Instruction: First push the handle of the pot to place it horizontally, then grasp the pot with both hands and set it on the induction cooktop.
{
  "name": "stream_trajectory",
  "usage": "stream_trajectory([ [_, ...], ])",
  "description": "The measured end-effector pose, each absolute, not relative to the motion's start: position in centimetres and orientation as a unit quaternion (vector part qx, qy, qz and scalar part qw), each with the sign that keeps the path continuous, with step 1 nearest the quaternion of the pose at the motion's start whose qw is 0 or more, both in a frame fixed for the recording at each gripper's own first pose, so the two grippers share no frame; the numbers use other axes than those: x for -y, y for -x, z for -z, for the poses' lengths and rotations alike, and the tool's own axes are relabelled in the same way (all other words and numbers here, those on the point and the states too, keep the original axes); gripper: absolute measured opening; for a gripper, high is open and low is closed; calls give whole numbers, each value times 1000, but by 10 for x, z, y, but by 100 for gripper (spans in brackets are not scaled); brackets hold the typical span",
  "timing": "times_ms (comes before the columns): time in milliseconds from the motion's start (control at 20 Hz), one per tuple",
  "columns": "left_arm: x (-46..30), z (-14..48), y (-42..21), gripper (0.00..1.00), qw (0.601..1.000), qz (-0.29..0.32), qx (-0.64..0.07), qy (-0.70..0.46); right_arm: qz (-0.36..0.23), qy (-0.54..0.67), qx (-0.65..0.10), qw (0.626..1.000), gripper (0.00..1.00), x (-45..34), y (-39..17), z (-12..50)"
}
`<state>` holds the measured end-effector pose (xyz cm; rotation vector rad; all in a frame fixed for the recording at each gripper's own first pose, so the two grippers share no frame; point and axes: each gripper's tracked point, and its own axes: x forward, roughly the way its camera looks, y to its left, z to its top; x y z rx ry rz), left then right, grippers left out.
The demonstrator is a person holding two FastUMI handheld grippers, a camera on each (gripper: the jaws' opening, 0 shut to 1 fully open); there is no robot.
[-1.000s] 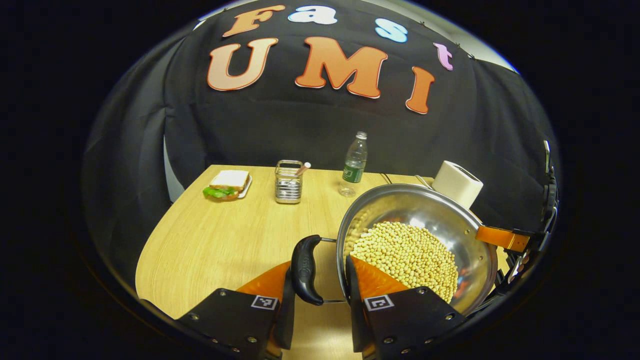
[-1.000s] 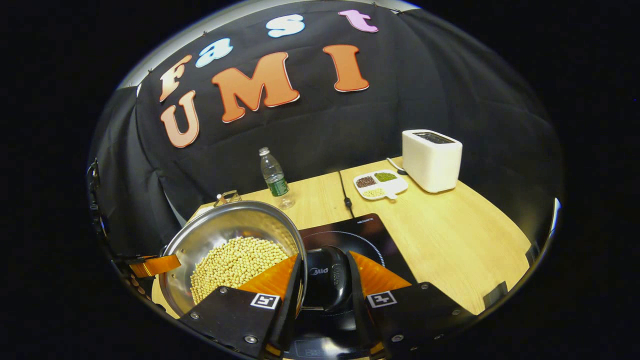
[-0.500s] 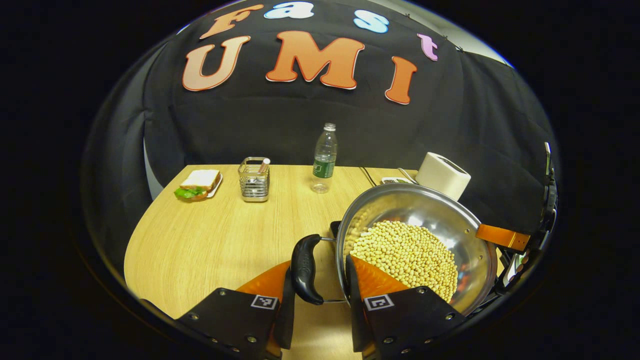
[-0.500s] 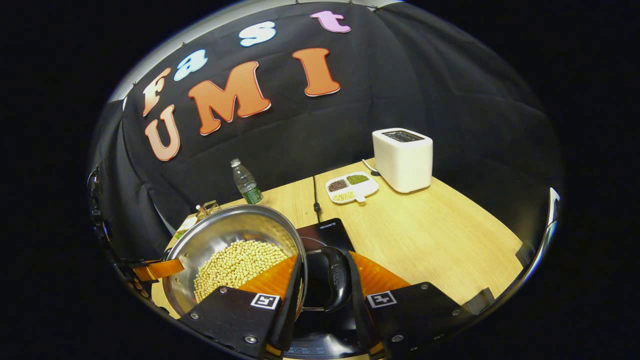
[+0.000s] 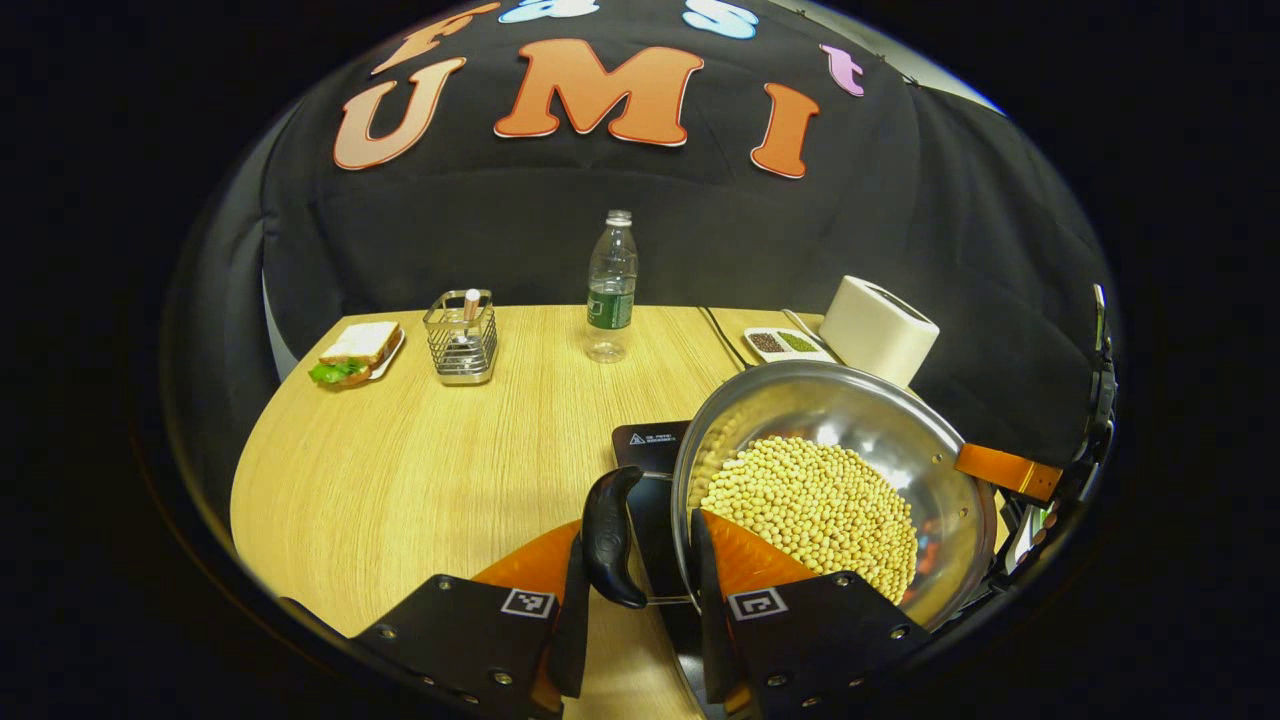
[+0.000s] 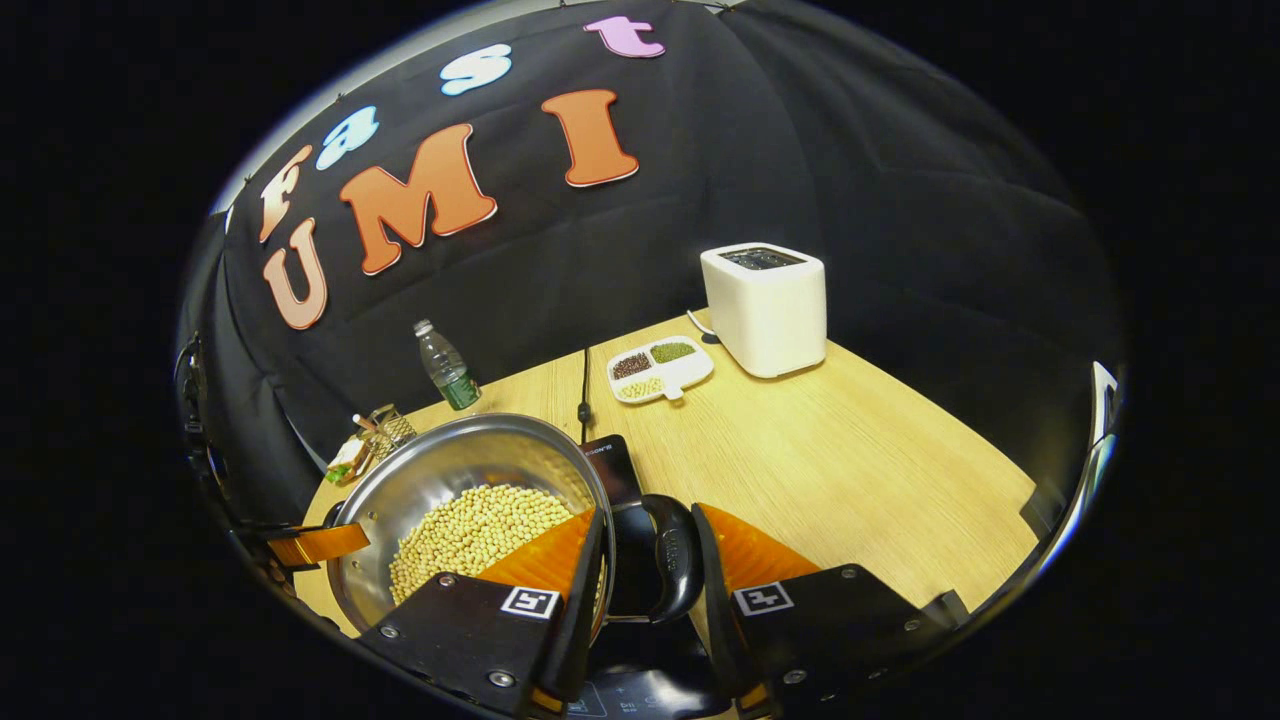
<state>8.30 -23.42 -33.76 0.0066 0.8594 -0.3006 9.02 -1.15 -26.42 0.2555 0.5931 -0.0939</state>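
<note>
A steel pot (image 5: 850, 420) filled with soybeans (image 5: 815, 505) is carried between both grippers. My left gripper (image 5: 632, 560) is shut on the pot's black left handle (image 5: 608, 535), its inner finger against the pot wall. My right gripper (image 6: 640, 575) is shut on the right handle (image 6: 672, 570) of the pot (image 6: 450, 465). The black induction cooktop (image 5: 645, 450) lies under the pot, mostly hidden; its corner (image 6: 610, 470) peeks out behind the rim. Whether the pot touches it I cannot tell. The other gripper's finger (image 5: 1005, 472) shows at the pot's far side.
Along the back of the wooden table (image 5: 400, 470) stand a water bottle (image 5: 610, 285), a wire holder (image 5: 460, 328) and a sandwich plate (image 5: 355, 352). A white toaster (image 6: 765, 305) and a divided dish of beans (image 6: 660, 367) sit at the back right, by the cooktop's cord (image 6: 583, 385).
Both grippers have carried the pot to the right, over the cooktop. The cooktop now shows beneath the pot's left side and is mostly covered on the right.
</note>
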Motion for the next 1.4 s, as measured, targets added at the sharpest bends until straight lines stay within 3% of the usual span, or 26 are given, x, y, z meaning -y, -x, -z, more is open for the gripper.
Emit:
stream_trajectory([
  [350,233,344,-86,47,897,137,-420,0,43,-130,-301,944,49,9,-97,274],
  [500,235,331,-92,57,906,139,-399,-11,45,-121,-286,950,57,7,-101,263],
  [550,232,317,-99,56,916,137,-376,-16,51,-112,-275,953,61,11,-101,252],
  [650,222,290,-110,66,932,118,-343,-19,50,-98,-253,961,73,13,-101,230],
  [700,216,274,-113,75,939,108,-325,-14,49,-93,-242,965,85,12,-100,217],
  [750,209,256,-117,76,948,99,-304,-9,48,-87,-232,968,94,14,-98,203],
  [1050,135,132,-120,76,984,29,-174,-27,39,-51,-137,988,94,25,-81,96],
  [1400,72,-22,-81,75,999,6,-29,-17,2,-21,-24,999,94,9,-39,-30],
])
